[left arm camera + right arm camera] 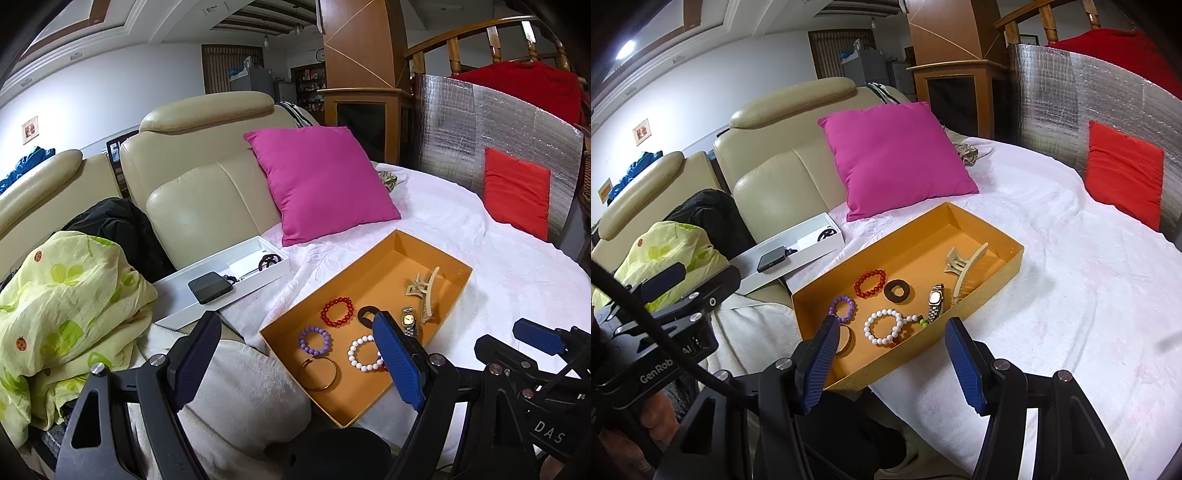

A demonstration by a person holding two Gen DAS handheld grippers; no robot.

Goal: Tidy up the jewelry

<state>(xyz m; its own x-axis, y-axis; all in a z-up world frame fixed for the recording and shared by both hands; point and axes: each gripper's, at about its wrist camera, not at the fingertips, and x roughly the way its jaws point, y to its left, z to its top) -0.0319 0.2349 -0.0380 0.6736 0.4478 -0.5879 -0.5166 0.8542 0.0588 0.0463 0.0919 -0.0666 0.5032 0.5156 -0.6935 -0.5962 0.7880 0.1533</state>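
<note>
An orange box (pixel 391 243) (pixel 960 218) lies on the white bedspread. In it are a red bead bracelet (pixel 337 312) (pixel 870 283), a purple bead bracelet (pixel 314 339) (pixel 842 308), a white bead bracelet (pixel 365 353) (pixel 883 326), a thin bangle (pixel 318 373), a black ring (pixel 897 291), a watch (pixel 408 320) (pixel 936 301) and a beige hair claw (pixel 424 291) (pixel 964 267). My left gripper (pixel 297 363) is open above the box's near left edge. My right gripper (pixel 892 365) is open and empty over the box's near corner.
A white tray (pixel 221 295) (pixel 798 254) with a black phone (pixel 210 287) sits on the beige sofa to the left. A pink cushion (pixel 321 181), a red cushion (pixel 517 192), a foil panel (pixel 480 140) and a green cloth (pixel 62 302) surround the area.
</note>
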